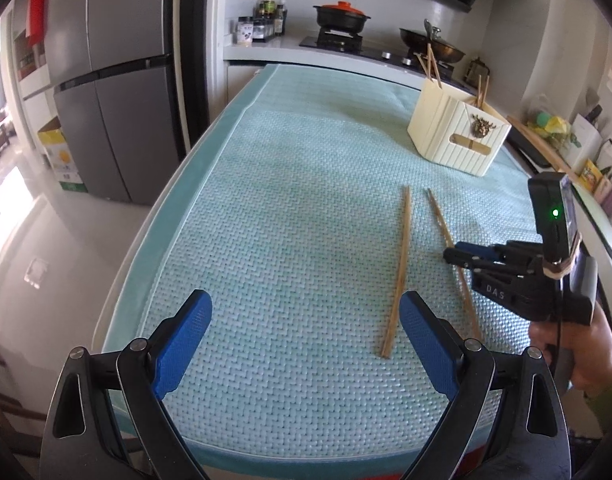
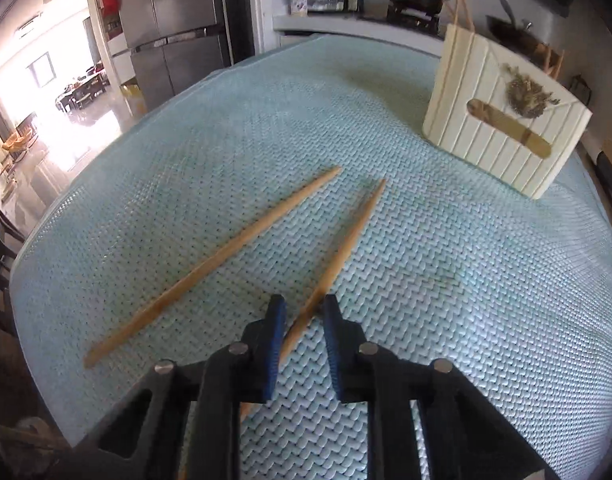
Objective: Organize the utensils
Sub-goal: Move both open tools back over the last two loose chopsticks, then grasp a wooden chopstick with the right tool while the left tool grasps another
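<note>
1. We're over a pale teal woven mat that covers the whole table, with a grey steel fridge and a stove counter behind it.
2. Far right on the mat stands the cream ribbed plastic utensil holder, a gold emblem on its face and a few wooden chopsticks already upright in it.
3. Our left gripper hangs low at the near edge, its blue pads spread wide with nothing between them, just beside the near end of one loose chopstick.
4. Our right gripper is down on the mat, blue pads drawn in close around the right-hand wooden chopstick. A slight gap shows on one side, so we can't call it firmly pinched yet.
5. The left-hand wooden chopstick lies flat and free, angled away from its partner and not touching it.
6. Step in hand, as we read it: picking the right stick. Next calls for a firm squeeze, a clean lift, tipping the stick upright and carrying it over to the holder's open top.
7. Readable writing: "DAS" in raised letters on the right gripper's black body in the left view. The jar labels on the counter are too small.
</note>
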A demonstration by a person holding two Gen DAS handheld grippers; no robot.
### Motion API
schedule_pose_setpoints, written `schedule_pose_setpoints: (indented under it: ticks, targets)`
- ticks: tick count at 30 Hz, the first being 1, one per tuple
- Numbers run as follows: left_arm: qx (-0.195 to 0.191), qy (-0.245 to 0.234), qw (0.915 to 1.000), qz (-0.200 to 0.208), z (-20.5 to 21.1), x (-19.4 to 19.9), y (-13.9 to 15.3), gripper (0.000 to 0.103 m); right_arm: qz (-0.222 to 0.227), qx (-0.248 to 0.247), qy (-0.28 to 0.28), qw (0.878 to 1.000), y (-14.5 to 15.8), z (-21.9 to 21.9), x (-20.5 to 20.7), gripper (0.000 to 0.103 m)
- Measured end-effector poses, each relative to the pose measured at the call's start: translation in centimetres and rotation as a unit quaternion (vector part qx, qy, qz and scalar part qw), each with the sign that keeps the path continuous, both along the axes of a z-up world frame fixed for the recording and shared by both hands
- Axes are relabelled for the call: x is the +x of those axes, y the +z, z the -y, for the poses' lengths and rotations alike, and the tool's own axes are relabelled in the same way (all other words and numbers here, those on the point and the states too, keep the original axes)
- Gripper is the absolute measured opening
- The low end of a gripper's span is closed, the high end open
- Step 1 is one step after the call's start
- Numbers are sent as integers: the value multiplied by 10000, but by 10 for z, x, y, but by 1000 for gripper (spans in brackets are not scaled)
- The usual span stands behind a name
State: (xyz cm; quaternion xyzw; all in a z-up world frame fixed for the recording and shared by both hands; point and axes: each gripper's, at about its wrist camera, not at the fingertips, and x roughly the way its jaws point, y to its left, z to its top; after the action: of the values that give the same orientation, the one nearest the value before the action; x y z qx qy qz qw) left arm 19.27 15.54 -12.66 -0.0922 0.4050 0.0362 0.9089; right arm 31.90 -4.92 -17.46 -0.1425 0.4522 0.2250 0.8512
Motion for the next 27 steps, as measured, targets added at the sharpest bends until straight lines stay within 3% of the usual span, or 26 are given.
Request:
schedule_pose_setpoints:
  ticks: [6, 15, 18, 19, 20, 22, 27]
  targets:
    - [5, -179, 9998, -132, 12, 7, -6, 95, 61, 48, -500, 9987, 6, 54, -14, 7]
    - [88, -598, 9980, -167, 45, 23, -5, 95, -8, 88, -1802, 9836, 10, 184, -39, 7]
    - [120, -741, 9969, -239, 55, 31, -8, 95, -108, 273, -1805, 9831, 12, 209, -39, 8]
    - [126, -791, 9964, -269, 57, 33, -9, 95, -160, 337, -1796, 9830, 11, 211, -39, 13]
    - [129, -842, 9959, -302, 60, 36, -10, 95, -181, 417, -1806, 9825, 12, 215, -39, 25]
    - [148, -927, 9950, -350, 65, 41, -12, 95, -177, 625, -1823, 9811, 16, 223, -38, 36]
    - [47, -1142, 9919, -559, 64, 58, -18, 95, -203, 763, -1719, 9819, 26, 225, -48, 36]
